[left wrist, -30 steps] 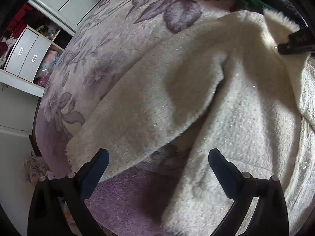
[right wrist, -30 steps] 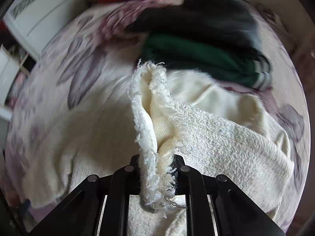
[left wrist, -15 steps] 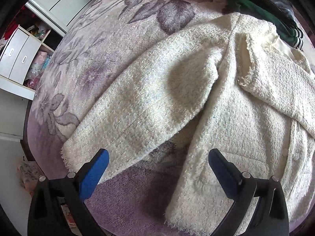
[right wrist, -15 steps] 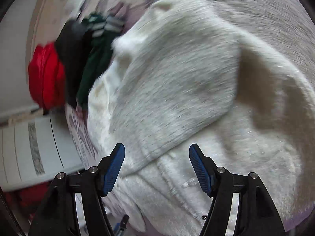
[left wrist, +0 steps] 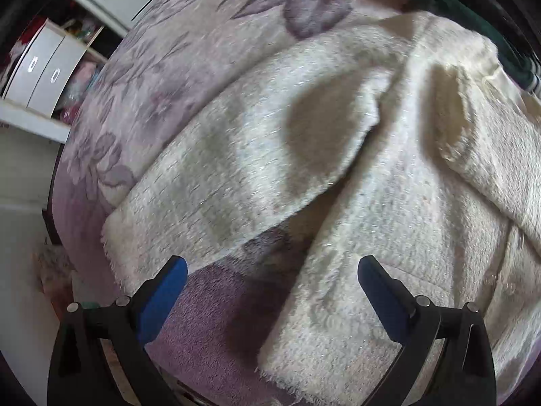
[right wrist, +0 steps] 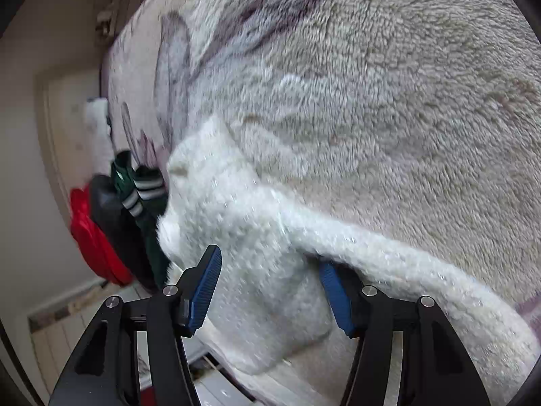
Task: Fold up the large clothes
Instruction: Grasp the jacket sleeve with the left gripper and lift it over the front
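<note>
**Folding the cream jacket: get the sleeves in first**

The jacket (left wrist: 389,223) lies spread on the bed (left wrist: 175,77), on a fleecy floral blanket, with its near sleeve (left wrist: 236,176) angled out toward the bed's edge. A pile of folded clothes (right wrist: 125,223) (red, black, green) sits past its collar end.

Left tool (left wrist: 268,279) hovers wide open over the gap between that sleeve and the body, gripping nothing. Right tool (right wrist: 270,291) is also spread wide, with the other sleeve (right wrist: 263,237) running between its fingers, but the pads aren't closed on it. The view is blurry, so I can't tell if the far pad touches the fabric.

My take on doing this well:

- Pinch each sleeve near the cuff, not mid-arm, so it swings over in one piece.
- Take a good bite. This fuzzy knit is thick and would likely slip from a shallow grip.
- Lay the sleeve flat across the body and smooth the hump near the shoulder before the next fold.
- Lift rather than drag, or the blanket will likely bunch up underneath.
</note>
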`<state>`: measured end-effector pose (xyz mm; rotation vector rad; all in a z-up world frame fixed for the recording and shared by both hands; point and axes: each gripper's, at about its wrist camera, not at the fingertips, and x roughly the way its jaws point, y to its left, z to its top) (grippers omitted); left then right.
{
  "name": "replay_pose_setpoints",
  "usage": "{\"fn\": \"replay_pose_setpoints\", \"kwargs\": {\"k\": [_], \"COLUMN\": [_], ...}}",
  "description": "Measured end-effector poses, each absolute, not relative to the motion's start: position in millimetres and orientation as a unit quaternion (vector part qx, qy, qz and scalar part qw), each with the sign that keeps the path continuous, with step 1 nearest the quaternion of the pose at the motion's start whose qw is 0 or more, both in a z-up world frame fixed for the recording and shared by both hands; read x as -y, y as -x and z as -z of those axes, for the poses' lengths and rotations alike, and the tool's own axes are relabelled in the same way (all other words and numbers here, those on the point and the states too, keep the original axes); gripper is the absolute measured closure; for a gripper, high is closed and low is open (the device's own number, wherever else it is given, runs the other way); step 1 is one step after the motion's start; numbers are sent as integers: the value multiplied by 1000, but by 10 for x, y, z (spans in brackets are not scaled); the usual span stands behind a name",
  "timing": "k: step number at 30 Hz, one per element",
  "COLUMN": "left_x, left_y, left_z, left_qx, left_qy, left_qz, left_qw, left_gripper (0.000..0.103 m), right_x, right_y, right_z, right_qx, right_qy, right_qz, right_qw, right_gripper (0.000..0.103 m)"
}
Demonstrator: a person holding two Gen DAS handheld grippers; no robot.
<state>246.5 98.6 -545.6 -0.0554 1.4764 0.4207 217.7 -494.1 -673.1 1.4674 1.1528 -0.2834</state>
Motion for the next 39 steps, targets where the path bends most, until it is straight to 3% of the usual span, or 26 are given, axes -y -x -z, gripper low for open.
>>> {"fn": "replay_pose_setpoints", "kwargs": {"k": [2,7,13,15,17,18,19,20,25,31,34,39], "left_x": [-1324,-2351,-3211,-3352,-3423,-3432,-3420,-3402,-3608,-4047,-4144,-4144], "left_y": [-2354,-2032,-1792,-1803,-1835,-1852,-1877,-1899,-1873,-2106,-2100,-1566], "left_z": [5428,5408,5819,6075,6304,6339,6293,6213,5850,6165,6132,5873], "left_qx": [-666,-644,-621,-628,-633,-625,-611,-594,-524,-552,-564,-557], "left_qy": [63,136,225,251,276,285,276,269,285,341,360,410], "left_qz": [-220,-295,-306,-292,-273,-267,-272,-267,-270,-226,-206,-201], "left_qw": [710,693,685,676,670,676,690,709,756,727,714,694], "left_gripper": [0,0,1,8,44,47,59,92,93,92,85,56], "right_x": [4639,3816,3002,2814,2576,2466,2311,2167,1657,1161,870,436], "right_y": [-2113,-2004,-2100,-2182,-2296,-2304,-2468,-2607,-2807,-2911,-2961,-2977], "right_z": [6608,6464,6697,6772,6793,6789,6824,6840,6736,6695,6661,6626], "right_qx": [-540,-631,-667,-668,-672,-679,-685,-688,-700,-705,-707,-714], "right_qy": [-588,-476,-438,-445,-441,-432,-422,-413,-362,-359,-351,-332], "right_qz": [96,39,36,45,49,54,58,56,63,61,53,44], "right_qw": [595,611,602,594,593,591,592,594,612,609,612,615], "right_gripper": [36,35,35,35,35,35,35,35,35,35,35,35]}}
